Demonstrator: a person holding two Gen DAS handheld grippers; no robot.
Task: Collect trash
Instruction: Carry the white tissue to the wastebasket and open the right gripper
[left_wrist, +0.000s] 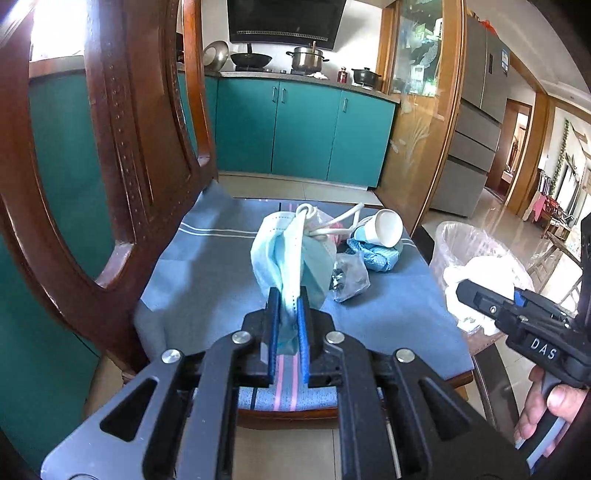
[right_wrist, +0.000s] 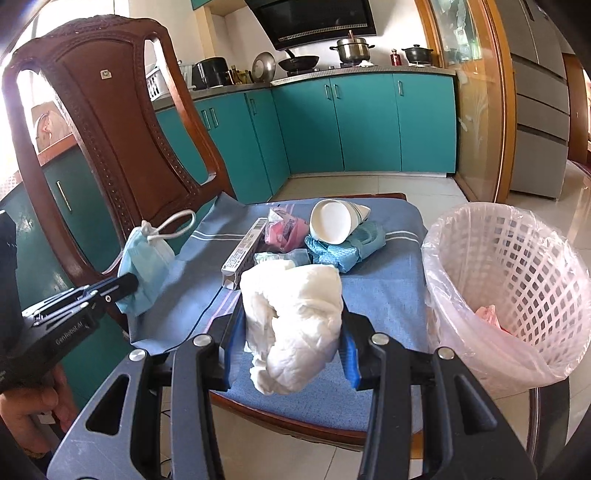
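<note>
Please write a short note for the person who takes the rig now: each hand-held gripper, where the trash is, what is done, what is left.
Left hand-held gripper: shut on blue face mask, lifted over the chair seat.
Right hand-held gripper: shut on white tissue wad, beside the lined bin.
Done: one pink scrap in the bin.
Left: drop both held items; then paper cup, blue cloth, pink wrapper, long box from the seat.

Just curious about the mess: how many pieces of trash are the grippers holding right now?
2. The left gripper pinches a blue face mask above the chair seat; the right gripper grips a crumpled white tissue wad beside the basket.
</note>
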